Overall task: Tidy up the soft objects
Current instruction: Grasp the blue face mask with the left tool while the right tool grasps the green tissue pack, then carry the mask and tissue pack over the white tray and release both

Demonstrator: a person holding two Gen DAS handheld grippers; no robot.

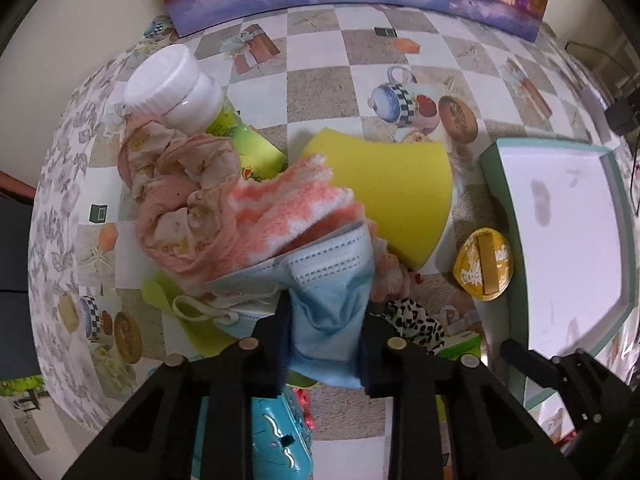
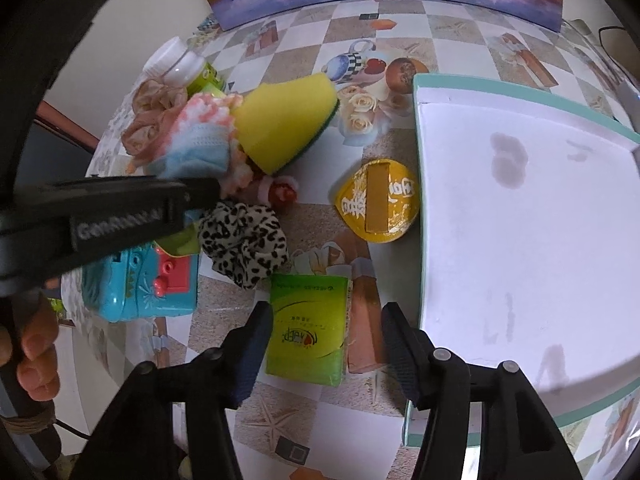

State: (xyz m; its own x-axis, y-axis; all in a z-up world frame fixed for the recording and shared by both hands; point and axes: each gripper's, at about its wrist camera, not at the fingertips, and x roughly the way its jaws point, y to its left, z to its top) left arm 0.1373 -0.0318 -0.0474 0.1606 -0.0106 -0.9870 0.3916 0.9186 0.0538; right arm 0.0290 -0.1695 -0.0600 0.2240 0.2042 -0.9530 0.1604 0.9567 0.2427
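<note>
Blue pleated face mask (image 1: 328, 312) sits clamped between the fingers of the left gripper (image 1: 326, 344), at the near edge of a heap of soft things on the patterned tablecloth (image 1: 320, 68). Against its far side lie a fluffy orange-and-white cloth (image 1: 296, 216) and a crumpled pink cloth (image 1: 180, 200), with a yellow sponge (image 1: 392, 192) behind them. A white-capped bottle (image 1: 172, 88) stands at the heap's far left. A leopard-print scrunchie (image 2: 244, 240) lies just right of the mask, beside a turquoise toy (image 2: 140, 288). The right gripper (image 2: 326, 344) hangs with its fingers apart over a green tissue pack (image 2: 306, 328). A gold heart-shaped lid (image 2: 378, 204) lies near the teal-rimmed white tray (image 2: 520, 240).
</note>
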